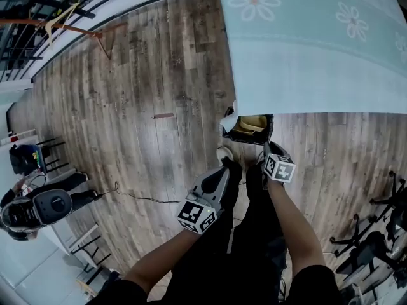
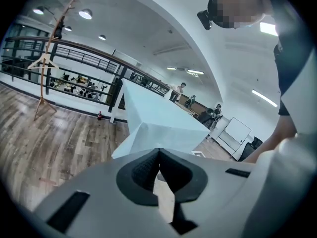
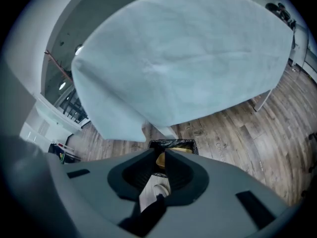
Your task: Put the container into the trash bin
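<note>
As you stand on the wooden floor (image 1: 159, 107) and look steeply down, both of your forearms reach forward with a tool in each hand. The trash bin (image 1: 269, 129), lined with a black bag, sits on the floor just beyond your hands, at the near edge of a table draped in a pale blue-green tablecloth (image 1: 318, 43) printed with white flowers. The container (image 1: 253, 124), a tan shallow tub, lies inside the bin.

Your left gripper (image 1: 230, 167) is to the left of the bin and nearer to you. In the left gripper view its jaws are pressed together at the tips with nothing between them, and it faces the corner of the cloth-covered table (image 2: 158, 118) across the room.

Your right gripper (image 1: 270, 148) hangs just on the near side of the bin's rim. In the right gripper view its jaws stand a narrow gap apart and hold nothing; through that gap you see the container (image 3: 161, 158) resting in the bin (image 3: 173, 144) below.

Far off to the left, a wooden coat stand (image 1: 70, 24) with a hanger stands by a black railing (image 1: 38, 5).
</note>
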`<state>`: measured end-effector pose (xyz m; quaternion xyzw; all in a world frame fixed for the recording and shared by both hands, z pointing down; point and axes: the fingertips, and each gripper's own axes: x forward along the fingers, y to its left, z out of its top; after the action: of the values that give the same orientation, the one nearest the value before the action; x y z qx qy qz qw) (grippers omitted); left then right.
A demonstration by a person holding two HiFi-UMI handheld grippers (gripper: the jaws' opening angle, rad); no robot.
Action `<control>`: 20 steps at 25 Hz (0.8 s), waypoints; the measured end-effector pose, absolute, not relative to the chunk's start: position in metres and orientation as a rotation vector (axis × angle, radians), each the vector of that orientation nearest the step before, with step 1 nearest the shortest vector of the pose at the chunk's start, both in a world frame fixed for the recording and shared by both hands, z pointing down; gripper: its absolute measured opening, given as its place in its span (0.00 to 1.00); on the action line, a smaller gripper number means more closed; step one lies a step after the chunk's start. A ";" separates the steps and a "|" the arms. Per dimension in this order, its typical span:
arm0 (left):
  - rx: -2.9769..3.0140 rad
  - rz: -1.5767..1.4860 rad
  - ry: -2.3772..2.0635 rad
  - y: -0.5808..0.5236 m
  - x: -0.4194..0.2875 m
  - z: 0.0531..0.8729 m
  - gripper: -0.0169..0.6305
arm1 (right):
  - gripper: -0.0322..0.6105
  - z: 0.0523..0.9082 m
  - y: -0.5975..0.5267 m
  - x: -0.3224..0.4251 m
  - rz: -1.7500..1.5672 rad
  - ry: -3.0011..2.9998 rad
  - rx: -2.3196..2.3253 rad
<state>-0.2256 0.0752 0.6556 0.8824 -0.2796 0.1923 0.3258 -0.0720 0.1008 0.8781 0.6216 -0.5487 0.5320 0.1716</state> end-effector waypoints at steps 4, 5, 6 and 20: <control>2.352 0.529 -0.684 0.080 -0.224 0.629 0.04 | 0.15 0.806 0.119 -0.082 1.414 -1.683 1.691; 2.368 0.529 -0.668 0.082 -0.221 0.622 0.04 | 0.14 0.788 0.124 -0.082 1.391 -1.705 1.686; 2.388 0.528 -0.653 0.084 -0.219 0.616 0.04 | 0.13 0.770 0.129 -0.081 1.372 -1.725 1.687; 2.492 0.457 -0.717 0.188 -0.086 0.510 0.04 | 0.12 0.521 0.222 0.028 0.945 -2.169 1.949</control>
<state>-0.0859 0.1876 0.5105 0.9159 -0.2636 0.1680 0.2516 0.0283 0.2217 0.5212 0.6353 -0.7071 0.3081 0.0384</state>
